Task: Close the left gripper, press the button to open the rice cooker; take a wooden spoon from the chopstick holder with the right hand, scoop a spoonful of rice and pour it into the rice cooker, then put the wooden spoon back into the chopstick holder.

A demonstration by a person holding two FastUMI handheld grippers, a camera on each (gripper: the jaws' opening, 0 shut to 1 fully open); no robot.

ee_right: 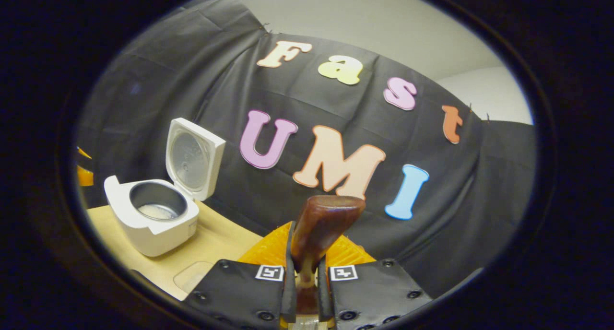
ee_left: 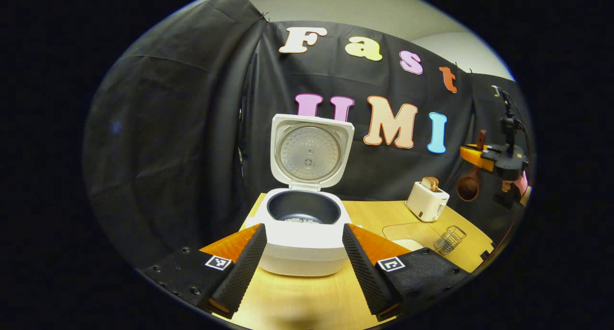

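On the pale wooden table [ee_left: 307, 296] I log one white rice cooker [ee_left: 303, 239], lid raised, rice in its dark pot. My left gripper [ee_left: 304, 258] stands wide before it. My right gripper [ee_right: 305, 277] pinches a brown wooden spoon [ee_right: 319, 229], lifted above a wire chopstick holder [ee_left: 451, 239].

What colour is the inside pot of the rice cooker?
Dark grey, inside the white rice cooker; the pot shows best in the left gripper view.
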